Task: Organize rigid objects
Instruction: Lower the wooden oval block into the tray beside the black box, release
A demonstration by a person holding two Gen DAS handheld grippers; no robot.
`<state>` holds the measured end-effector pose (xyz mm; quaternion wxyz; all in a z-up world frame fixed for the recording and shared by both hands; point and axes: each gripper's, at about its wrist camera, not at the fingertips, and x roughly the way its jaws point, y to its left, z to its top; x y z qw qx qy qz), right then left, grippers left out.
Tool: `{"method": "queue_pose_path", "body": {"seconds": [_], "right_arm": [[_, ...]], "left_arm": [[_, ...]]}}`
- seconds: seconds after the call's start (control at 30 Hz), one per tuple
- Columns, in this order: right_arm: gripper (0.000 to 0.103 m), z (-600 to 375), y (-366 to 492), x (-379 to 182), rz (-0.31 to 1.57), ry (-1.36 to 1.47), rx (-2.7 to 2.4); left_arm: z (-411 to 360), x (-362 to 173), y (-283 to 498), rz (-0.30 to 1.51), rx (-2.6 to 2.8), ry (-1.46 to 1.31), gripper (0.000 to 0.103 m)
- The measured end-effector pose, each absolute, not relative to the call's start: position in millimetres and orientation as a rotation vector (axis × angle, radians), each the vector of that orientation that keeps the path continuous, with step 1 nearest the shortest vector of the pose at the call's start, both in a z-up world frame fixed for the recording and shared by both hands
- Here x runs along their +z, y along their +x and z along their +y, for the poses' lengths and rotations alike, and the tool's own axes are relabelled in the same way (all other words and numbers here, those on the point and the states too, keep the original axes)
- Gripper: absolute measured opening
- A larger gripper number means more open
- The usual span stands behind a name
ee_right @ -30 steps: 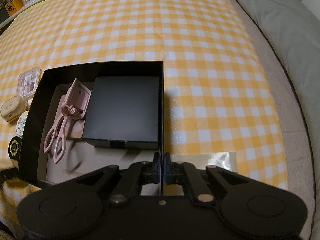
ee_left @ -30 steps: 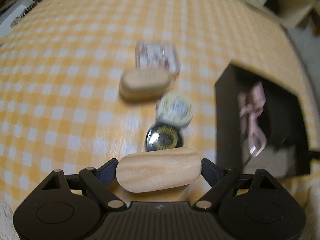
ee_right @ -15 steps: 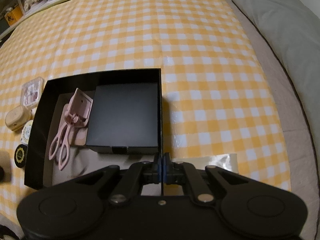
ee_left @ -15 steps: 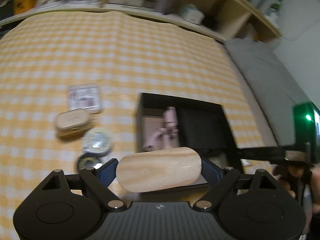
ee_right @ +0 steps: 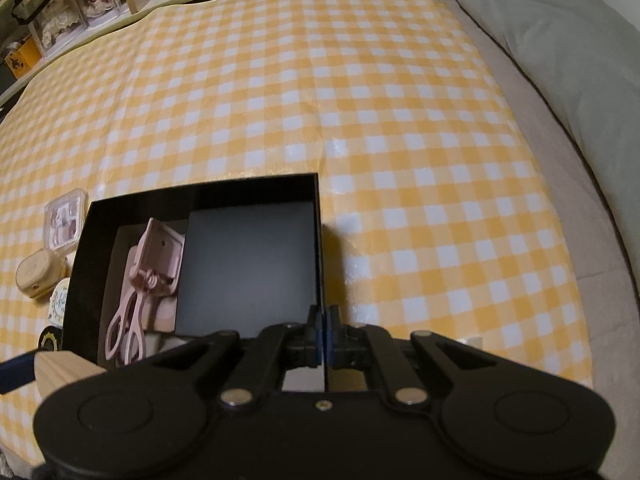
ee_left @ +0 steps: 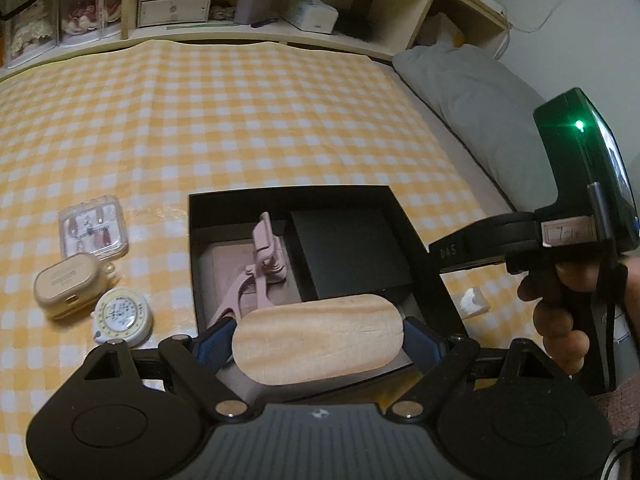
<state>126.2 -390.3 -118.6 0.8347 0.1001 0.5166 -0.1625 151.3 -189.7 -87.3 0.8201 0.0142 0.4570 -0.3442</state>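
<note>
My left gripper (ee_left: pixel 318 344) is shut on a pale oval wooden block (ee_left: pixel 318 340) and holds it over the near edge of the open black box (ee_left: pixel 288 198). The block's end also shows in the right wrist view (ee_right: pixel 64 368). The box holds a pink eyelash curler (ee_left: pixel 260 264) and a smaller black box (ee_left: pixel 348 252). My right gripper (ee_right: pixel 322 336) is shut on the black box's right wall (ee_right: pixel 319 240). Left of the box lie a clear nail case (ee_left: pixel 93 226), a beige case (ee_left: pixel 68 280) and a round white tin (ee_left: pixel 122 316).
The yellow checked cloth (ee_right: pixel 360 100) covers the bed. A grey pillow (ee_right: pixel 560 40) lies at the right. Shelves with boxes (ee_left: pixel 240 0) stand behind. A round black tin (ee_right: pixel 50 340) lies left of the box. A white scrap (ee_left: pixel 474 300) lies right of it.
My left gripper has risen and swung right with the wooden block, from over the small tins to above the black box. My right gripper has stayed clamped on the box wall.
</note>
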Motion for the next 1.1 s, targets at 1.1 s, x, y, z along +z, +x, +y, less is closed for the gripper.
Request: {"method": "queue_pose_path", "body": {"seconds": [1.1], "right_arm": [[0.003,-396,115,-104,1.102,0.231,-0.337]], "left_arm": [[-232,-117,156,1.117,-0.85,-0.157,0.095]]}}
